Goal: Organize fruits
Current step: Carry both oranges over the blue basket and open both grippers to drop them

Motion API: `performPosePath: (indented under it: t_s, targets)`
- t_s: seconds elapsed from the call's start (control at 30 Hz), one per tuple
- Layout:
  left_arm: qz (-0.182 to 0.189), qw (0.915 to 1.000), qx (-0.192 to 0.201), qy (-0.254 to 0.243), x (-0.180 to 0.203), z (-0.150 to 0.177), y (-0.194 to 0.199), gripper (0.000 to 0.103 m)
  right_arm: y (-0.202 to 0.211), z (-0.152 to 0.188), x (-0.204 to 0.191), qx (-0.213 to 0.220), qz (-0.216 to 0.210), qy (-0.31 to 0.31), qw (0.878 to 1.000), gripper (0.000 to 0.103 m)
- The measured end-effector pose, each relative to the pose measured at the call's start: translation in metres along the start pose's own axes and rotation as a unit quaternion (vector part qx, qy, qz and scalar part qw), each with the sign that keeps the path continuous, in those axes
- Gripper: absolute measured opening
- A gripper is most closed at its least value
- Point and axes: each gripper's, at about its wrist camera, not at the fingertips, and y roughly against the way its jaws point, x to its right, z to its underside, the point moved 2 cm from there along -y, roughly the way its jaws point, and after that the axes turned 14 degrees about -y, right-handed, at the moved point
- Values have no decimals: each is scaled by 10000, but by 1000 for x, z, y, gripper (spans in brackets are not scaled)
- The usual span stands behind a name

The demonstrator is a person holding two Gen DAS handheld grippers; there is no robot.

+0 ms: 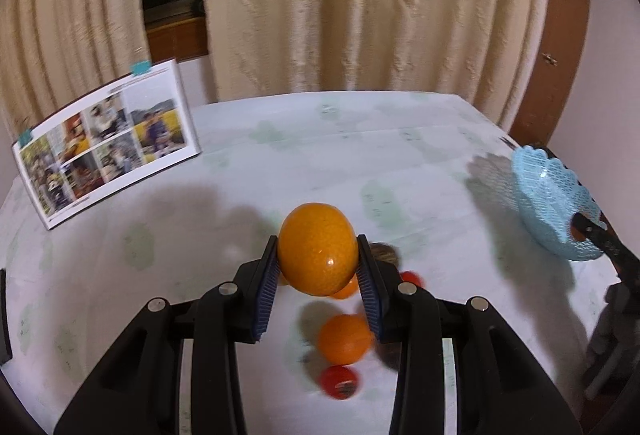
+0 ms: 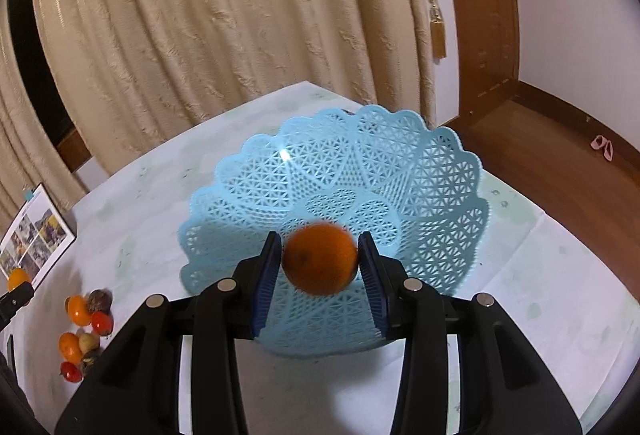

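left gripper (image 1: 317, 263): squeezing a big round orange fruit (image 1: 317, 254) | right gripper (image 2: 319, 261): squeezing a small dark orange fruit (image 2: 319, 260) above the light blue plastic lace basket (image 2: 432, 191)

Bare tablecloth (image 1: 360, 147) between fruit cluster (image 2: 82, 331) and blue basket (image 2: 440, 171); propped photo sheet (image 1: 108, 143) at far left.

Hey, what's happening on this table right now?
A person is sorting fruit with two handheld grippers. The left gripper is clamped on an orange above the loose fruit pile on the table. The right gripper grips a darker orange over the blue lattice basket, which looks empty.
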Motion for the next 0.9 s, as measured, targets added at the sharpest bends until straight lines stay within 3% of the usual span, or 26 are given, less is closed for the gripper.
performPosePath:
  t_s: [0.1, 0.17, 0.57, 0.63, 0.9]
  targets:
    - [105, 9998, 58, -180, 21, -11, -1, 37, 4, -1, 2, 186, -19, -13, 9998, 44]
    - [199, 9994, 87, -282, 35, -18, -3, 37, 8, -3, 3, 312, -32, -38, 9995, 51]
    - [1031, 9903, 292, -880, 138, -63, -20, 37, 36, -14, 38, 1240, 266, -753, 9891, 53]
    - [1197, 9874, 304, -987, 156, -68, -26, 37, 40, -15, 41, 1335, 287, -858, 9869, 62]
    - [1679, 9776, 215, -1247, 212, -78, -53, 38, 44, -20, 57, 1435, 427, -1199, 9814, 63]
